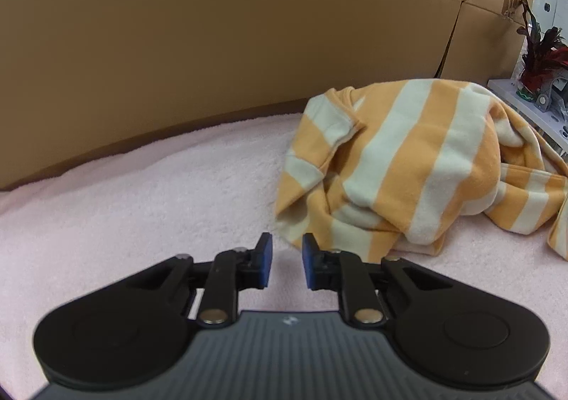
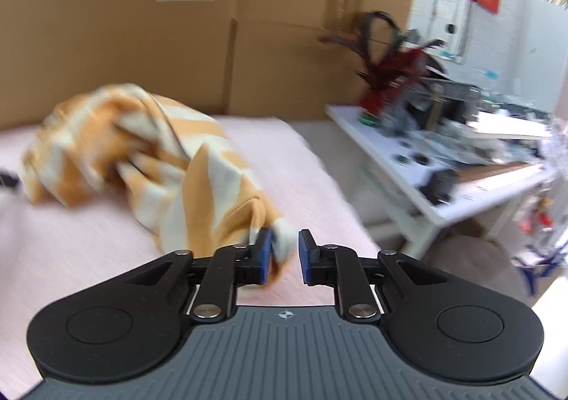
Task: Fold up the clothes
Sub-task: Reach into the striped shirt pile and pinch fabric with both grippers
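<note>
A: Left wrist view: left gripper (image 1: 287,259) low over the pink fleece cover (image 1: 142,194), jaws parted, nothing between the blue pads (image 1: 265,258). Striped garment (image 1: 401,165), orange and cream, lies crumpled just ahead and to the right, against the cardboard box (image 1: 213,27). Pads close to its near hem; contact not clear.

B: Right wrist view, blurred: right gripper (image 2: 284,252) also released, jaws apart. A trailing corner of the garment sits in the gap, against the left pad (image 2: 266,252), not pinched. Bulk of the cloth is heaped up-left on the cover.

A: Surroundings?

B: White side table (image 2: 408,165) to the right, cluttered, red-leaved plant (image 2: 390,69) on it.
</note>
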`<move>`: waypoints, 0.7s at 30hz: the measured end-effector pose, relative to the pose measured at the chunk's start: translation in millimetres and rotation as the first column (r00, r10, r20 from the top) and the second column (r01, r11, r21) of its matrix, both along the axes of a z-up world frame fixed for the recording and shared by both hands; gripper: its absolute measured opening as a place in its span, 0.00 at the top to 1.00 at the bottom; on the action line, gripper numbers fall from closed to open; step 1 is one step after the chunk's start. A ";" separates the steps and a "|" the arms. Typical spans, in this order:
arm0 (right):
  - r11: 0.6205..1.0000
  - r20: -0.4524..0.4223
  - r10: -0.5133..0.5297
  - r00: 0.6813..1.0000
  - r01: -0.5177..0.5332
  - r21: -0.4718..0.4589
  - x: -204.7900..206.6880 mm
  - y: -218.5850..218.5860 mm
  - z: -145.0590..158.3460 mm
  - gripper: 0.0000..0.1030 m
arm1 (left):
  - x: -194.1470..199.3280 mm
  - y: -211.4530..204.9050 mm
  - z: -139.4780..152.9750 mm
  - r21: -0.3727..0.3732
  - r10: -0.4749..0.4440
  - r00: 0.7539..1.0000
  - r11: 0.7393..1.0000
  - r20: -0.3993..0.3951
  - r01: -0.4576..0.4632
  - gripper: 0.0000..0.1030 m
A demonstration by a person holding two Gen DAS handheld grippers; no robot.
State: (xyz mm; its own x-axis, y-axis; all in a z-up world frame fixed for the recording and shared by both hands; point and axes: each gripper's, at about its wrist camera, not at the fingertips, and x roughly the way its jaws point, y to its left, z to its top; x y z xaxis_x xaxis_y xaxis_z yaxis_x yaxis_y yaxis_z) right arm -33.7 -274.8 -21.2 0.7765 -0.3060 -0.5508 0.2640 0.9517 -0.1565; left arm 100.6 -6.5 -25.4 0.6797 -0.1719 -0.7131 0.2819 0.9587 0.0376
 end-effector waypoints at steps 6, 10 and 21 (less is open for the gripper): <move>0.997 0.156 0.075 0.985 -0.079 0.017 24.6 19.4 27.5 0.38 | 26.7 -8.5 1.2 0.004 0.002 0.999 1.000 0.038 -0.002 0.80; 0.991 0.158 0.134 0.978 -0.137 0.007 75.3 41.1 30.5 0.37 | 37.3 -7.9 -6.3 0.003 0.029 0.999 1.000 0.041 -0.030 0.94; 0.956 0.172 0.202 0.964 -0.233 0.181 90.7 38.5 38.7 0.97 | 24.1 22.8 17.4 -0.091 0.123 0.990 0.989 0.074 -0.116 1.00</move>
State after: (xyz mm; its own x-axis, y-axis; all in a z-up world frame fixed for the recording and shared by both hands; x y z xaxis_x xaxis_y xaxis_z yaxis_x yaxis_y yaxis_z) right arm 57.0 -236.3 17.6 0.8902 -0.0173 -0.4553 0.0533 0.9964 0.0662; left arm 124.8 16.3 -8.0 0.7527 -0.1446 -0.6422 0.1644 0.9860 -0.0293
